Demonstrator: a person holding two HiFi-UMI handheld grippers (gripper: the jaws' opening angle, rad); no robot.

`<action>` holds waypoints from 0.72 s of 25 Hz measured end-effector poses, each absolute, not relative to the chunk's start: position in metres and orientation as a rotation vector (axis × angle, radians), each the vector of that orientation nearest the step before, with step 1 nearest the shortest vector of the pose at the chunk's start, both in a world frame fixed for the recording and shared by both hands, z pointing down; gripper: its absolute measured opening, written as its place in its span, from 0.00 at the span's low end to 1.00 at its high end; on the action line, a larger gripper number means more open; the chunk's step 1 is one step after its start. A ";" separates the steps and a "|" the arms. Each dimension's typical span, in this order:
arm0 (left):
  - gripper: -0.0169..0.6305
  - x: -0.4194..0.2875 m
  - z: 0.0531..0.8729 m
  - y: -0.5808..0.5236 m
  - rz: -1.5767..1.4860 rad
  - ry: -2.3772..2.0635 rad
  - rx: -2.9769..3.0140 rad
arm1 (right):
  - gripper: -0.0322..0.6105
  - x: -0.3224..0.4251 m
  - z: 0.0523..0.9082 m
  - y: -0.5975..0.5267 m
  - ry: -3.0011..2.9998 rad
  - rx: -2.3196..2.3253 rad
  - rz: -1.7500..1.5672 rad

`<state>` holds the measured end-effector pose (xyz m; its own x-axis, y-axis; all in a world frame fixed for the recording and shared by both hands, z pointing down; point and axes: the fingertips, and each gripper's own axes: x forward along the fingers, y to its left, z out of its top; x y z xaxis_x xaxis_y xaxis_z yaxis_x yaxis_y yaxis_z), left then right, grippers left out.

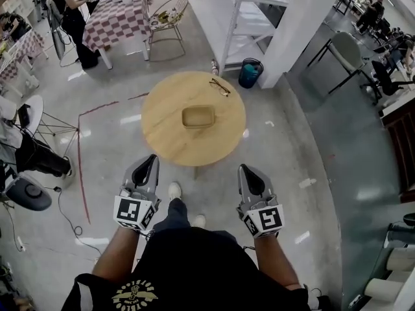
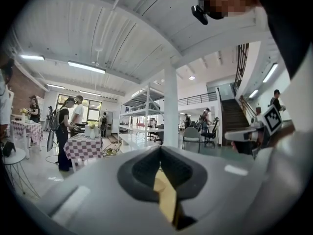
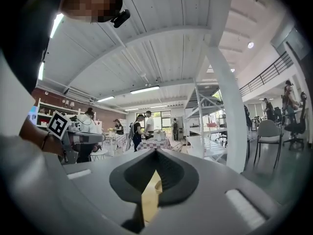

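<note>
A round wooden table stands ahead of me with a small shallow wooden tray at its middle and a pair of glasses near its far edge. My left gripper is held low, just short of the table's near edge, with its jaws closed tip to tip and nothing between them. My right gripper is level with it at the table's near right, also shut and empty. In the left gripper view the left gripper shows only a sliver of table wood behind its jaws. The right gripper looks the same in its own view.
A white pillar and white shelving stand beyond the table, with a blue bin at their foot. A checkered table with a person beside it is at the far left. Chairs are at the right, and red tape marks the floor.
</note>
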<state>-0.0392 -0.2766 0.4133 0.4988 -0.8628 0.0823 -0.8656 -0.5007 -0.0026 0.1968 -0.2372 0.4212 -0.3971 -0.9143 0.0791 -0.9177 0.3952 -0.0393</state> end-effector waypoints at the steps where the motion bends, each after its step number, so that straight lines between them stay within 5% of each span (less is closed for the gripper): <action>1: 0.03 -0.036 0.414 -0.282 0.112 -1.539 2.689 | 0.05 0.198 0.424 -0.240 -2.582 1.701 0.123; 18: 0.03 -0.038 0.420 -0.394 0.142 -1.470 2.693 | 0.05 0.181 0.429 -0.350 -2.538 1.714 0.155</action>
<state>-0.0381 -0.3936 0.4200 0.5384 -0.8349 0.1141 -0.8414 -0.5402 0.0172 0.1805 -0.3497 0.4289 -0.3732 -0.9202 0.1185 -0.9277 0.3709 -0.0417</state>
